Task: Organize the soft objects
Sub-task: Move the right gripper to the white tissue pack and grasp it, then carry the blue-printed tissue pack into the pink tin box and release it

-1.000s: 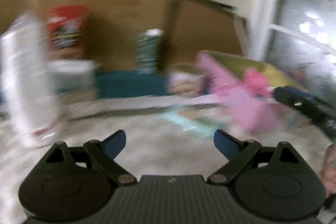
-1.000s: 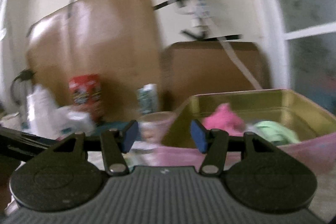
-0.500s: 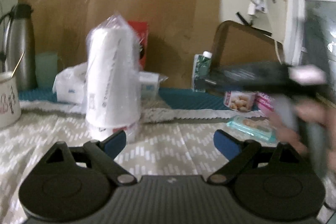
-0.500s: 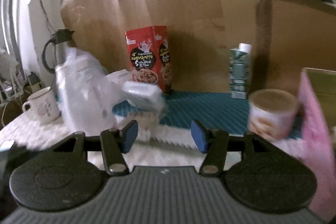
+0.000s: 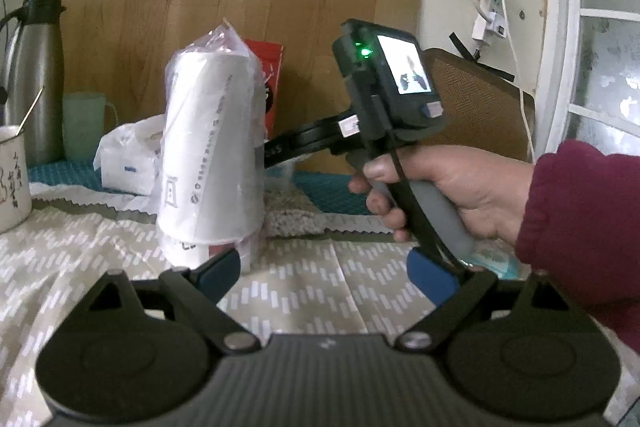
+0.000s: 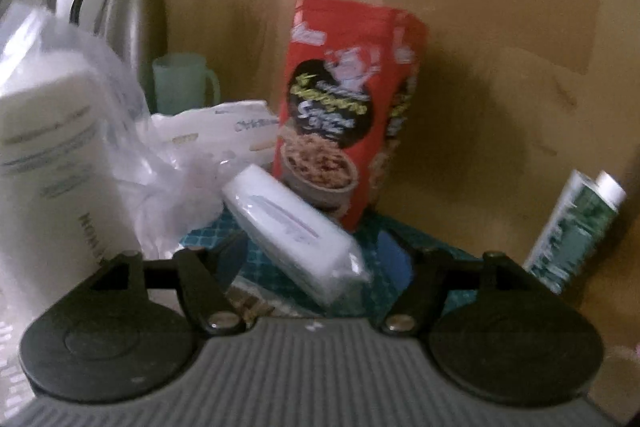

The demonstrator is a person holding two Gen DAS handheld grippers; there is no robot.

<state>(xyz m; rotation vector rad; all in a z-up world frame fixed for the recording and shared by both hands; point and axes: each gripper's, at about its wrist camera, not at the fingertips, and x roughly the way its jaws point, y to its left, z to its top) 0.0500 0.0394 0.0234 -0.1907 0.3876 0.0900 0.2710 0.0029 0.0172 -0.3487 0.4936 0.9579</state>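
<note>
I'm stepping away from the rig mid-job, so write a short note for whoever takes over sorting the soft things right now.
Left gripper: open, empty, hovering over the patterned tablecloth near the bagged paper cups.
Right gripper: jaws have just been opening; the white tissue pack lies between them, not gripped.
Tissue pack leans tilted before the red snack bag.
Done: nothing held; no storage box in view.
Left: grip the tissue pack and put it away.

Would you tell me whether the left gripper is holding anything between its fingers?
No, the left gripper stands open with only the patterned tablecloth visible between its blue pads.
</note>
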